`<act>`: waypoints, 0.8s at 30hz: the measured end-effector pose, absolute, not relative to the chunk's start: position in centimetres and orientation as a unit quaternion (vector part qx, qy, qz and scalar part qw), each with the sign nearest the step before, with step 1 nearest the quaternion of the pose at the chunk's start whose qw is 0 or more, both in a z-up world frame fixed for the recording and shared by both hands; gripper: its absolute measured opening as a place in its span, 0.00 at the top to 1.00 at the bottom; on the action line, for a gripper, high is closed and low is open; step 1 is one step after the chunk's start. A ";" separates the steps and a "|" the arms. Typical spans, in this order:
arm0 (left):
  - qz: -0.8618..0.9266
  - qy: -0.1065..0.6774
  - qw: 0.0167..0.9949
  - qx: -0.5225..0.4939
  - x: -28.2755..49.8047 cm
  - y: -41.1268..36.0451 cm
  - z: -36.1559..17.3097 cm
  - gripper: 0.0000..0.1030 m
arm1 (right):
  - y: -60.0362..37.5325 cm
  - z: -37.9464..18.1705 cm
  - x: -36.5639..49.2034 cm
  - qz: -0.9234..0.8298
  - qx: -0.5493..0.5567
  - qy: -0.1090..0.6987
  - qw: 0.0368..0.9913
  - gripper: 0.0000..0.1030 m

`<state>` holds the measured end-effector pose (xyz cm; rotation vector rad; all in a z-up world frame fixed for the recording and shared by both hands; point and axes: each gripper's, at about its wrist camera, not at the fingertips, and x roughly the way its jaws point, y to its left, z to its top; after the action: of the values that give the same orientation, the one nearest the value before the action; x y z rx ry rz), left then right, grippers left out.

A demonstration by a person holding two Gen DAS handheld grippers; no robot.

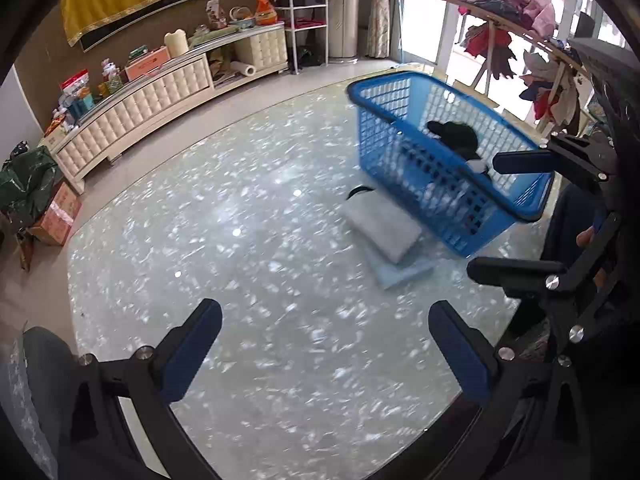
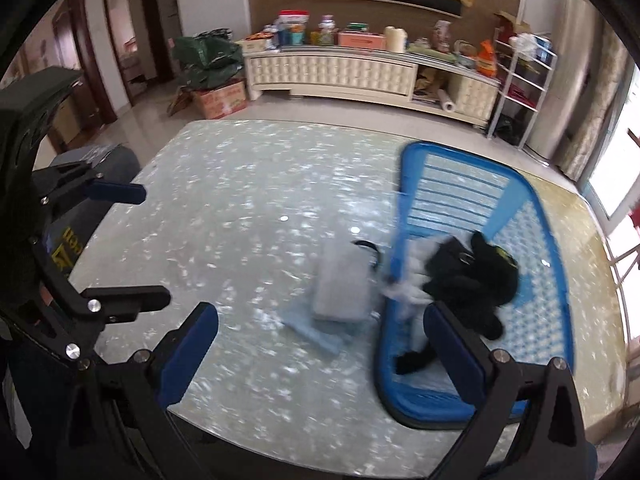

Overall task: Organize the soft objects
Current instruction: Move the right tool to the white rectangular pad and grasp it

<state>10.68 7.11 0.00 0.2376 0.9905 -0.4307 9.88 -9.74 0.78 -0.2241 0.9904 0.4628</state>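
Observation:
A blue plastic basket stands on the glossy table and holds black and white soft items; it also shows in the right wrist view with the black item inside. A folded grey cloth lies on a light blue cloth just left of the basket, also seen in the right wrist view. My left gripper is open and empty above bare table. My right gripper is open and empty, near the cloths and the basket's near corner.
The table has a speckled shiny top. A white cabinet with clutter lines the far wall, with boxes and a green bag beside it. A rack of clothes stands behind the basket.

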 end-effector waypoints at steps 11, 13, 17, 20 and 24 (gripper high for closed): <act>-0.158 0.506 0.841 0.112 12.0 10.9 -1.9 0.00 | -5.4 -1.8 12.3 0.269 -0.105 0.493 0.821 0.00; -0.148 0.508 0.841 0.116 12.6 11.2 -2.2 0.00 | -5.0 -2.6 12.8 0.263 -0.104 0.504 0.816 0.00; -0.154 0.510 0.841 0.093 13.6 12.1 -3.1 0.00 | -4.6 -4.3 13.7 0.244 -0.103 0.523 0.810 0.00; -0.155 0.516 0.836 0.104 14.2 12.0 -4.0 0.00 | -4.7 -4.9 14.2 0.209 -0.126 0.521 0.818 0.00; -0.157 0.534 0.823 0.110 15.6 12.0 -5.6 0.00 | -3.9 -5.6 14.9 0.185 -0.145 0.521 0.821 0.00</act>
<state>15.63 11.97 -5.63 0.2341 1.1355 -0.3341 14.86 -3.85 -5.59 -0.3080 1.1080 0.3935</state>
